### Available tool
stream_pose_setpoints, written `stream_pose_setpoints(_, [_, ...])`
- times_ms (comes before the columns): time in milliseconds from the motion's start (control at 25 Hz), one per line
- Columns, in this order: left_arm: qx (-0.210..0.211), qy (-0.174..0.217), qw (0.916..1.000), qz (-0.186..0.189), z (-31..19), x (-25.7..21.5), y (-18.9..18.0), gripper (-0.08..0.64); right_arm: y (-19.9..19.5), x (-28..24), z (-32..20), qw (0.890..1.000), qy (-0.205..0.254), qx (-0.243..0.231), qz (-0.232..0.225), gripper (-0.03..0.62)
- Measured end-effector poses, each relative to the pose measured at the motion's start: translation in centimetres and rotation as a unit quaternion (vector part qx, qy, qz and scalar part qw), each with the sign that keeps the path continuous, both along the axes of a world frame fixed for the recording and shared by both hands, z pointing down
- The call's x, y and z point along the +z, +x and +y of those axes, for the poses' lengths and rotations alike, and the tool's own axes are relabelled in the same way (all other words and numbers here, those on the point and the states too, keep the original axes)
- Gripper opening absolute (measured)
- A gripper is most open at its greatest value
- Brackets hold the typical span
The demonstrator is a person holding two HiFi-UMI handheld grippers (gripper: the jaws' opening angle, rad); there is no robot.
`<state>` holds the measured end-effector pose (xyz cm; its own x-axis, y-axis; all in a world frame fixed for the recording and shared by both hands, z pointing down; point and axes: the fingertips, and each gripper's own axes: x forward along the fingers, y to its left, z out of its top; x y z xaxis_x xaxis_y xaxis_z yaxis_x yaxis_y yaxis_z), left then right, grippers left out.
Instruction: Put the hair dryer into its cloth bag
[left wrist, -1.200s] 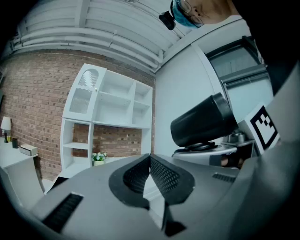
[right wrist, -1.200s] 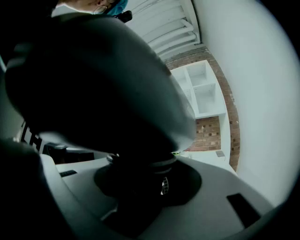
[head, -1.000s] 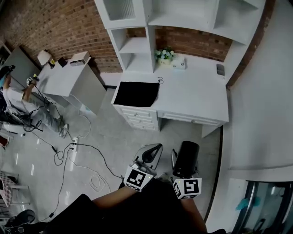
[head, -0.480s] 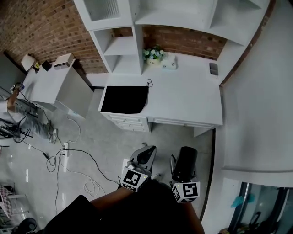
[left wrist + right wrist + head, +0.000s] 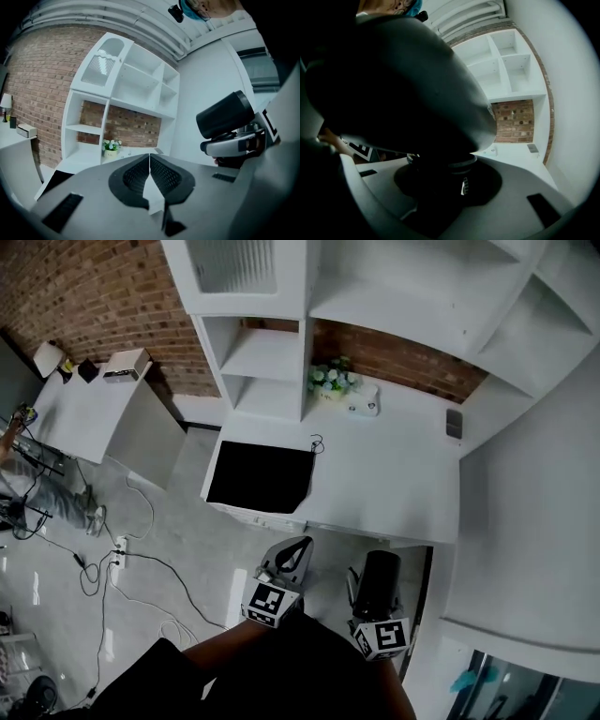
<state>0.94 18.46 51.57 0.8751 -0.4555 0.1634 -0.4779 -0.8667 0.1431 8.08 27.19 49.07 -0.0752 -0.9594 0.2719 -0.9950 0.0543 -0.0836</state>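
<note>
A flat black cloth bag [image 5: 261, 476] lies on the left part of the white desk [image 5: 384, 484], with its drawstring at its far right corner. The black hair dryer [image 5: 379, 576] is in front of the desk's edge, its barrel upright. My right gripper [image 5: 373, 604] is shut on its handle. In the right gripper view the hair dryer [image 5: 403, 84] fills most of the picture above the right gripper [image 5: 440, 185]. My left gripper [image 5: 296, 551] is beside it on the left, shut and empty. In the left gripper view the left gripper [image 5: 150, 163] has its pads together, with the hair dryer [image 5: 225, 115] at the right.
A small flower pot [image 5: 328, 381], a white box [image 5: 364, 401] and a small dark device [image 5: 454, 423] stand at the back of the desk under white shelves [image 5: 272, 352]. A side table [image 5: 84, 399] and floor cables [image 5: 122, 559] are to the left.
Both grippers have moved forward towards the desk, the right one carrying the hair dryer. The desk and bag now sit closer and nearer the middle of the view.
</note>
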Motion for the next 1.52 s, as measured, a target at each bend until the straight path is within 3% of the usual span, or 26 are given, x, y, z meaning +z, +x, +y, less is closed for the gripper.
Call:
stream_pose_setpoints(120, [-0.002,0.003,0.9999,-0.014,-4.2,1.1,0.0,0.018,-0.5,0.1,-3.9,1.0,-0.013,-0.012,-0.005,0.167])
stream_pose_setpoints(240, [0.016,0.044,0.9978,-0.048,-7.4,2.9,-0.1,0.018,-0.7,0.5,-7.4,1.0,-0.018,-0.016,-0.009,0.167])
stream_pose_setpoints(320, [0.024,0.047,0.9968,-0.06,-9.4,4.4,-0.2,0.018,-0.6,0.5,-9.8,1.0,-0.016,-0.012,-0.004,0.167])
stream_pose_setpoints(520, [0.035,-0.004,0.9956,-0.087,-13.0,8.1,0.0,0.018,0.0,1.2,-14.0,1.0,-0.02,-0.005,-0.001,0.167])
stream_pose_setpoints(760, [0.046,-0.079,0.9846,-0.149,-15.6,14.4,0.7,0.018,2.0,3.9,-15.5,0.999,-0.054,0.005,-0.002,0.167])
stream_pose_setpoints(1040, [0.055,-0.128,0.9779,-0.156,-17.2,18.9,3.1,0.02,5.5,6.9,-19.3,0.997,-0.071,-0.001,0.015,0.167])
stream_pose_setpoints(1200, [0.092,-0.135,0.9646,-0.208,-16.7,22.1,4.9,0.035,6.9,8.2,-21.5,0.996,-0.079,-0.028,0.012,0.167])
stream_pose_setpoints(1320, [0.128,-0.153,0.9472,-0.251,-16.1,25.1,6.1,0.151,7.5,9.2,-22.6,0.995,-0.086,-0.049,-0.009,0.167])
stream_pose_setpoints(1520, [0.119,-0.147,0.924,-0.332,-17.2,28.2,6.6,0.174,9.1,10.6,-23.3,0.993,-0.105,-0.06,-0.01,0.167])
